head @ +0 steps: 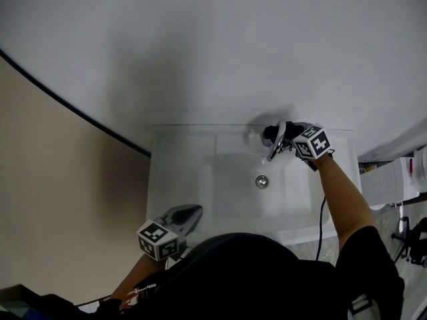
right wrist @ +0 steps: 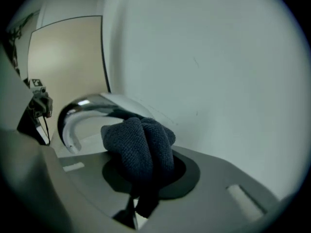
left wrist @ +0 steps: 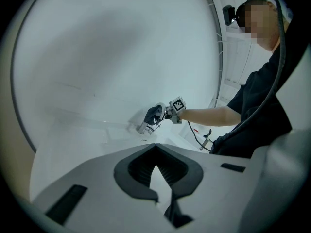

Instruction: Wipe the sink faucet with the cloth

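1. The right gripper (head: 276,139) is clamped on the dark blue cloth (right wrist: 140,143). The cloth sticks out between the jaws as a bunched lump, in front of the tips.
2. The cloth sits at the back rim of the white sink (head: 175,173), on the upper part of the chrome faucet (right wrist: 77,111). It hides the faucet's base end; the two seem to touch.
3. The left gripper (left wrist: 158,178) is at the sink's front-left corner, well apart from the faucet. Its jaws meet at the tips, w/ nothing between them.
4. Count: 1 cloth, 1 faucet, 1 sink, 1 drain (head: 262,181), 2 grippers.
5. Faucet direction: in the head view its long axis runs from the back rim toward the drain, i.e. toward the person. In the right gripper view the spout arcs to the left and curves down, so the outlet faces downward.
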A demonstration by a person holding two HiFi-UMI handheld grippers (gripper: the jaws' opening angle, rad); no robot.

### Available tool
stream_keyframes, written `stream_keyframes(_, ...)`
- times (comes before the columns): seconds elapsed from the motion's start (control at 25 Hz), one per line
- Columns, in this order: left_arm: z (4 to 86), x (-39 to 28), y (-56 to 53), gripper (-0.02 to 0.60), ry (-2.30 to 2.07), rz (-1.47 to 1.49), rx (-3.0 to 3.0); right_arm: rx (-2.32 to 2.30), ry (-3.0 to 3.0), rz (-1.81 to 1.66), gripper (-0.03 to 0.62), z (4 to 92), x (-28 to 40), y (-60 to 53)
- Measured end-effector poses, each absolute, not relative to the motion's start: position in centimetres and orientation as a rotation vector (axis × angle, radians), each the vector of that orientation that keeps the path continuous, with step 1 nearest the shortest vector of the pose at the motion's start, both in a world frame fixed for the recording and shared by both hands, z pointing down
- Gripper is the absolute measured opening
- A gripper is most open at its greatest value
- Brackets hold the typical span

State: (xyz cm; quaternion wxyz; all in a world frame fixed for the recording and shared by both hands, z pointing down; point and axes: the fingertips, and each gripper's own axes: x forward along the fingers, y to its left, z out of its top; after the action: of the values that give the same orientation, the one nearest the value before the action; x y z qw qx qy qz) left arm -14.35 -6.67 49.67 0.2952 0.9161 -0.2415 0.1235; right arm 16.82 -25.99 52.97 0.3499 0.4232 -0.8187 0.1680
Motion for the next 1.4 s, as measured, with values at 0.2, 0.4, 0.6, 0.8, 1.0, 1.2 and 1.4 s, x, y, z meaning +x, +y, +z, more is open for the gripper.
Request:
stream_keyframes(0.2,49.4,-14.2,-7.0,-0.009,-0.629,0.289,2.444,0.832,-1.874,-0.054,0.057,48.7,16.5,-25.7)
stream_keyframes(0.4,49.3,-14.0,-7.2,-0.009,-0.61,0.245,2.458,0.507,-1.534,-0.507,0.055,46.0,15.0,-23.8)
stream_keyframes(0.6,49.2,-14.9,-7.5,-0.009,-0.603,0.196,2.465,0.703,-1.904,-0.094,0.055,43.3,14.3,-22.6)
stream_keyframes(0.8,49.7,-15.9,-7.9,-0.009,-0.612,0.199,2.467,1.05,-2.159,0.844,0.055,44.8,15.5,-27.8)
stream_keyframes(1.0,50.4,-16.5,-7.4,-0.009,-0.629,0.192,2.442,0.967,-1.989,1.014,0.055,47.5,14.1,-29.5)
stream_keyframes(1.2,50.6,-16.8,-6.8,-0.009,-0.636,0.168,2.413,0.63,-1.5,0.592,0.055,49.9,12.7,-28.7)
stream_keyframes(1.4,49.9,-17.7,-6.5,-0.009,-0.688,0.173,2.433,0.226,-0.997,0.211,0.055,54.1,12.7,-27.7)
